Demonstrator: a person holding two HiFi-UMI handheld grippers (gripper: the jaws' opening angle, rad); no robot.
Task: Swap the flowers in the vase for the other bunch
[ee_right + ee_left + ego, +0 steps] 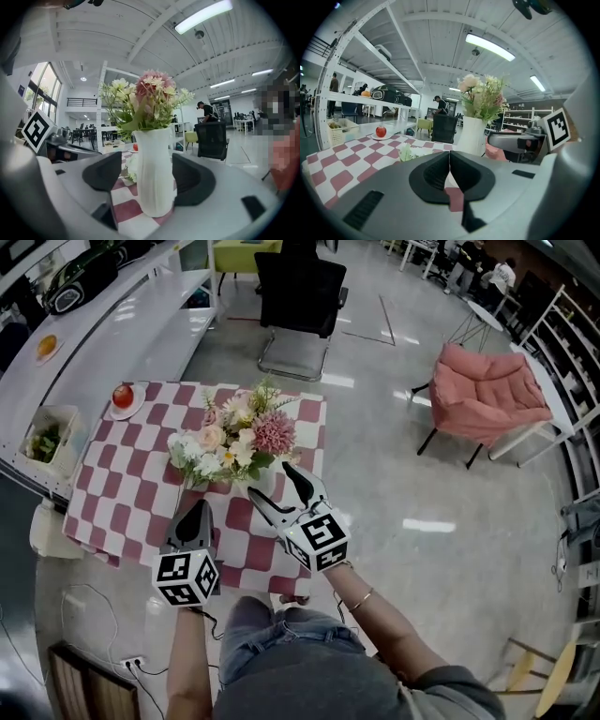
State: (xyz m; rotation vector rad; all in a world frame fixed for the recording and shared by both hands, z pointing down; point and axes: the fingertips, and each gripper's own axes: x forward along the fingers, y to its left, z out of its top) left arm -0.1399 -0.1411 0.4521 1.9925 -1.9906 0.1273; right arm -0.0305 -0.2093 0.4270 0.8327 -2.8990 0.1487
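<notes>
A white vase [263,486] stands on the checkered table [131,493] and holds a pink and cream bunch of flowers [246,427]. A second bunch, white [190,454], lies on the cloth to its left. My right gripper [270,479] is open, one jaw on each side of the vase [152,173], and a gap shows at both pads. The bouquet [150,101] rises above the right gripper [151,178]. My left gripper [197,512] is shut and empty, near the front of the table; in its own view the left gripper [449,161] looks past the white bunch [410,152] toward the vase [471,136].
A red apple on a plate [123,396] sits at the table's far left corner. A basket [45,439] rests on the white counter to the left. A black chair [298,296] stands beyond the table and a pink chair [487,390] to the right.
</notes>
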